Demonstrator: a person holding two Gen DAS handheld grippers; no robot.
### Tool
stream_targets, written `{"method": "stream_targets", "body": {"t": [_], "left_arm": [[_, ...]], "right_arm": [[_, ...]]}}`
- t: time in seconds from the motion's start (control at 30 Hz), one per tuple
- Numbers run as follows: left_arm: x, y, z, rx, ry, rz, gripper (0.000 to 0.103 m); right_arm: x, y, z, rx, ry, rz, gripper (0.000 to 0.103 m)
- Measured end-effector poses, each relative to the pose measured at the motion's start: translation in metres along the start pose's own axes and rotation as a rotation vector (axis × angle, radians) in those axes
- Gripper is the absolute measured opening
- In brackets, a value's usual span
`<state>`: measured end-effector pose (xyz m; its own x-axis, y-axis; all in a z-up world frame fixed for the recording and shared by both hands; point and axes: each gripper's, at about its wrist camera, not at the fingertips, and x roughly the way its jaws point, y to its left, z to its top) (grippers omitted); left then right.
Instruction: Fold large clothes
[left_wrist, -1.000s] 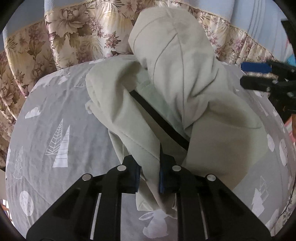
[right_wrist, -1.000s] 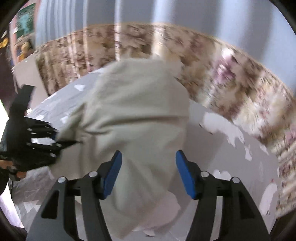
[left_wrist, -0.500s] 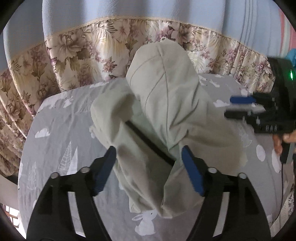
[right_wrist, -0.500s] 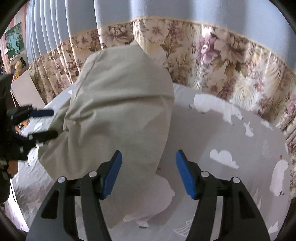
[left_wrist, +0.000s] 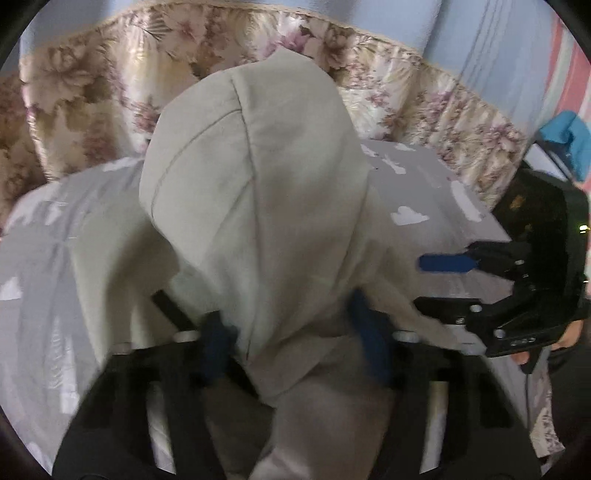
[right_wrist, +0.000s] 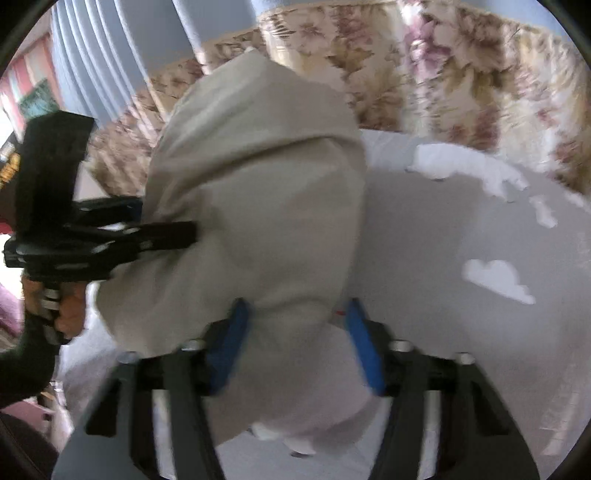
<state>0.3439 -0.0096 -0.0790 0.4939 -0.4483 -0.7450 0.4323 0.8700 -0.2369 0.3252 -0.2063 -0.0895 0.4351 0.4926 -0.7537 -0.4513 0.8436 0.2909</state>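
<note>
A pale beige-green garment (left_wrist: 258, 192) lies bunched in a tall hump on the grey printed bedsheet (left_wrist: 424, 192). My left gripper (left_wrist: 291, 343) straddles the near end of the hump. Its jaws are closing with cloth between the blue pads (left_wrist: 216, 347), which do not clearly pinch it. The same garment (right_wrist: 258, 184) fills the right wrist view. My right gripper (right_wrist: 297, 345) is closing around its near fold, and a sliver of sheet shows beside the right pad (right_wrist: 364, 343). Each gripper appears in the other's view: the right gripper (left_wrist: 419, 284) at the garment's right edge, the left gripper (right_wrist: 170, 218) at its left side.
A floral curtain (left_wrist: 92, 92) with blue fabric above it hangs behind the bed. A hand (right_wrist: 70, 310) holds the left gripper's handle. Bare grey sheet (right_wrist: 461, 240) with white cloud prints lies to the right of the garment.
The left gripper let go of the garment's lower edge, opened wide, moved forward over the hump and is narrowing again. The right gripper came down closer and its jaws drew in around the fold.
</note>
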Motion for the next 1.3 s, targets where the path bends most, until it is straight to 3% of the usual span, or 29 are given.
{"method": "stream_targets", "body": {"t": [0.03, 0.07, 0.2, 0.27, 0.33, 0.43, 0.53, 0.67, 0.9, 1.0, 1.03, 1.1, 1.3], "left_arm": [[-0.002, 0.000, -0.001, -0.003, 0.000, -0.018, 0.025], [-0.007, 0.000, -0.002, 0.007, -0.006, -0.019, 0.021], [-0.037, -0.007, -0.007, 0.088, -0.003, 0.075, 0.018], [-0.054, -0.003, -0.009, 0.118, 0.014, 0.128, 0.018], [-0.066, 0.007, -0.014, 0.125, 0.038, 0.177, 0.018], [-0.063, 0.029, -0.027, 0.093, 0.084, 0.186, 0.021], [-0.045, 0.058, -0.046, 0.014, 0.100, 0.131, 0.025], [-0.031, 0.074, -0.049, -0.030, 0.074, 0.078, 0.038], [-0.018, 0.069, -0.037, 0.000, 0.050, 0.152, 0.052], [-0.031, 0.062, -0.042, 0.006, 0.014, 0.231, 0.073], [-0.037, 0.059, -0.044, 0.002, 0.006, 0.254, 0.075], [-0.047, 0.053, -0.047, 0.006, -0.010, 0.344, 0.090], [-0.081, 0.052, -0.060, -0.095, -0.094, 0.427, 0.100]], "right_arm": [[0.001, 0.003, 0.001, -0.006, -0.012, -0.003, 0.037], [0.002, 0.012, 0.002, -0.040, -0.017, -0.029, 0.034], [-0.006, 0.056, 0.018, -0.175, -0.013, -0.121, 0.020], [-0.010, 0.081, 0.028, -0.270, 0.008, -0.164, 0.009], [-0.008, 0.105, 0.036, -0.356, 0.031, -0.200, 0.006], [0.015, 0.135, 0.037, -0.496, 0.108, -0.285, 0.006], [0.038, 0.144, 0.028, -0.585, 0.154, -0.365, 0.006], [0.047, 0.134, 0.027, -0.567, 0.165, -0.382, 0.006], [0.049, 0.125, 0.028, -0.526, 0.133, -0.382, 0.006], [0.035, 0.124, 0.028, -0.475, 0.105, -0.365, 0.012], [0.028, 0.125, 0.028, -0.468, 0.092, -0.370, 0.019], [0.019, 0.127, 0.027, -0.462, 0.067, -0.378, 0.034], [-0.015, 0.121, 0.019, -0.373, -0.088, -0.390, 0.056]]}}
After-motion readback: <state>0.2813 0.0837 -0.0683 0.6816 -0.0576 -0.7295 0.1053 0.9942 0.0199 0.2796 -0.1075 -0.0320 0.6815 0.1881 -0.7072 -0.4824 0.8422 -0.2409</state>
